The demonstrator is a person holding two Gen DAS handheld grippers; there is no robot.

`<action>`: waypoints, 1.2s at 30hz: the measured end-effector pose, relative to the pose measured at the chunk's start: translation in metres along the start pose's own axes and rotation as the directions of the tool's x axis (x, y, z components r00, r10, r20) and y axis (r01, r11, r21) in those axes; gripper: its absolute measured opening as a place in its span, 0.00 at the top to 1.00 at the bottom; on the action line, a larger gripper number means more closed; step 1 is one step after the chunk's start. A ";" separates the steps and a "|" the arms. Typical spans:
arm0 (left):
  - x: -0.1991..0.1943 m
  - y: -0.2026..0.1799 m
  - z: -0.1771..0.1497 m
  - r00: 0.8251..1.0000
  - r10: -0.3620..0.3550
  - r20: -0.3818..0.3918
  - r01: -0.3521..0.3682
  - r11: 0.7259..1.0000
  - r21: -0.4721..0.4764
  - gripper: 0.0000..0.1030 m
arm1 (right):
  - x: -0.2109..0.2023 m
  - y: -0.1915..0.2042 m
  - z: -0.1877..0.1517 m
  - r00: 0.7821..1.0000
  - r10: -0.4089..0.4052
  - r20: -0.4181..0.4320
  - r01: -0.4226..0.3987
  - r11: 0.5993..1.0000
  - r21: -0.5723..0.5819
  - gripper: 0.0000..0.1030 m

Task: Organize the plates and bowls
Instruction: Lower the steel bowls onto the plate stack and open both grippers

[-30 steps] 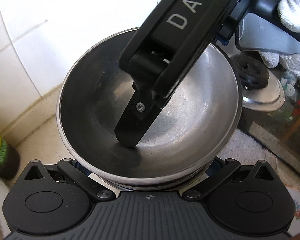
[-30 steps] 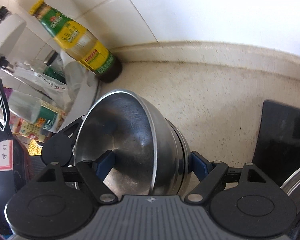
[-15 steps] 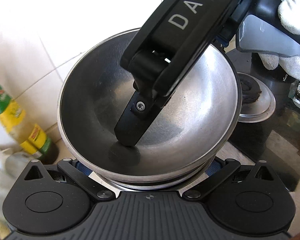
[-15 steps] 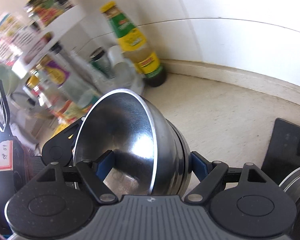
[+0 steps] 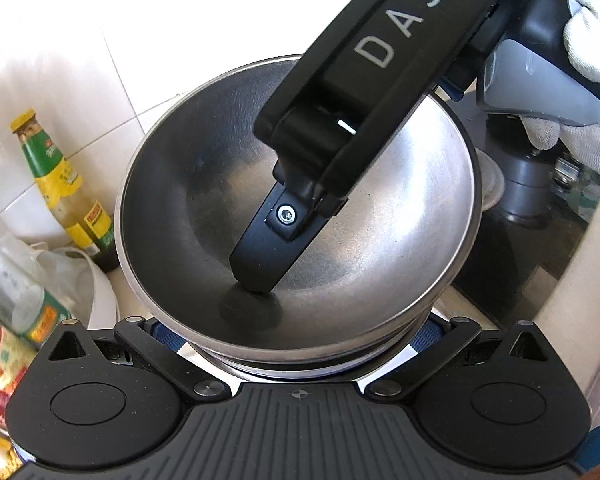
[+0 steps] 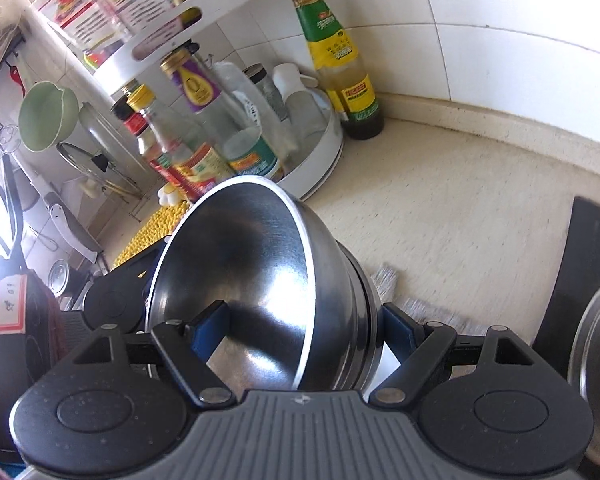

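**Nested steel bowls in mid-carry, not yet put away**

Holding a nest of steel bowls (image 5: pixel 188 200) off the surface (image 6: pixel 460 208), tipped well over on its side in the right wrist view. Clamped low on the nest by the left hand-held gripper (image 5: pixel 296 344), one finger on each side of the base. Pinched through the wall by the right hand-held gripper (image 6: pixel 302 332), one finger inside the top bowl and one outside, with a gloved hand (image 5: pixel 588 40) on its handle.

Judging progress: stacking apparently done, with several rims showing one inside the other; setting down yet to come. No plates to be seen in either view, so cannot tell how that share of the job stands, nor where the nest belongs.

Looking outward for room: open, bare surface ahead and to the right of the bowls, running back to the tiled wall (image 6: pixel 500 20). Crowded on the left by a sauce bottle (image 6: pixel 336 60) and a white turntable rack (image 6: pixel 320 160) full of jars, both near the bowl rim. Hemmed in on the right by a black cooktop (image 6: pixel 588 272) and a pot lid (image 6: pixel 596 360). Best kept to the middle, level before lowering.
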State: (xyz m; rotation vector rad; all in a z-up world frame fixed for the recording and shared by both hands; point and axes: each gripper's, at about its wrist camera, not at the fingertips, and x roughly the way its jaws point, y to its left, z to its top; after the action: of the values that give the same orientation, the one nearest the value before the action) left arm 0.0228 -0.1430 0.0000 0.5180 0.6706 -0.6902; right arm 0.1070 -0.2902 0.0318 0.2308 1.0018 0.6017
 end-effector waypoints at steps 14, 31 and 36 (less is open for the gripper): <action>0.006 -0.010 -0.029 0.994 -0.064 -0.085 0.062 0.998 -0.024 0.00 | 0.032 0.011 -0.054 0.999 -0.032 -0.033 0.036 0.992 0.120 0.19; 0.051 0.004 -0.033 0.989 -0.086 -0.122 0.080 0.995 -0.054 0.00 | 0.058 -0.018 -0.078 0.998 -0.018 -0.060 0.029 0.980 0.196 0.19; 0.039 -0.007 -0.045 0.991 -0.071 -0.117 0.066 0.997 -0.043 0.00 | 0.052 -0.015 -0.080 0.999 -0.020 -0.039 0.026 0.986 0.163 0.19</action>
State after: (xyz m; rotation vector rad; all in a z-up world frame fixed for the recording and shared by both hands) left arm 0.0225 -0.1348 -0.0595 0.5045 0.8154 -0.7133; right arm 0.0654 -0.2794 -0.0547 0.3532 1.0897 0.5048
